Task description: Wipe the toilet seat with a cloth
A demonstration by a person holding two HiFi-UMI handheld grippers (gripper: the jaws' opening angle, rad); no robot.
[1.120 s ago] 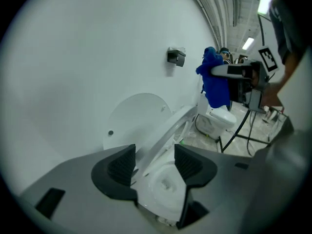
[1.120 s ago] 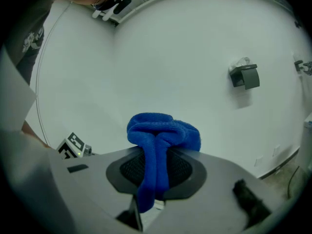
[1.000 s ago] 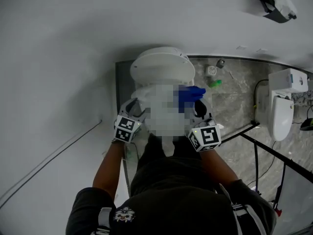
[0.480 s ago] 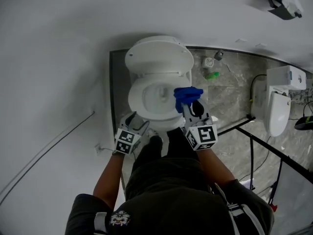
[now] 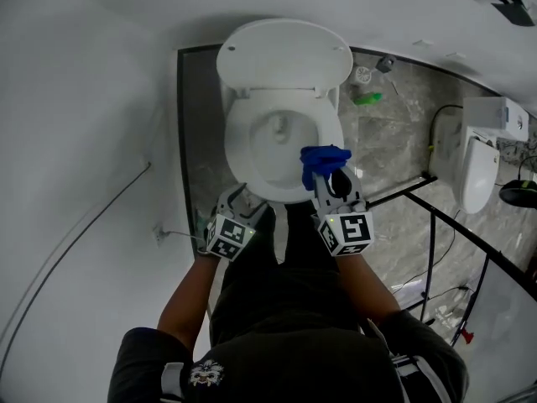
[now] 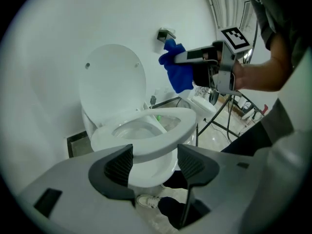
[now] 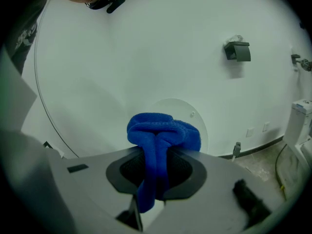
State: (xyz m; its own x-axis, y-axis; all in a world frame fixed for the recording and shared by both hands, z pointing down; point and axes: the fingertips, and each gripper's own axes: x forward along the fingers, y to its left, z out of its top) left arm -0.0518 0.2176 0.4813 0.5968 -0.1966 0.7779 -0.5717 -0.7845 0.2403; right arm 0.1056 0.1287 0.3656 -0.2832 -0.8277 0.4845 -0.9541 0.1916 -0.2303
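The white toilet has its lid raised and its seat down over the bowl. My left gripper hovers at the seat's front left edge. Its jaws have just been opening, they stand open, and nothing is between them; the seat's front rim lies just beyond them. My right gripper is shut on a bunched blue cloth above the seat's front right part. The cloth bulges out past the pads, with the lid behind it. The left gripper view shows the right gripper with the cloth raised above the seat.
White walls close in on the left and behind. A second white toilet unit stands at the right behind black metal bars. A green item lies on the marble floor. A paper holder hangs on the wall.
Both grippers have come down toward the seat's front rim. The right one still carries the blue cloth. The toilet now sits fuller in the head view.
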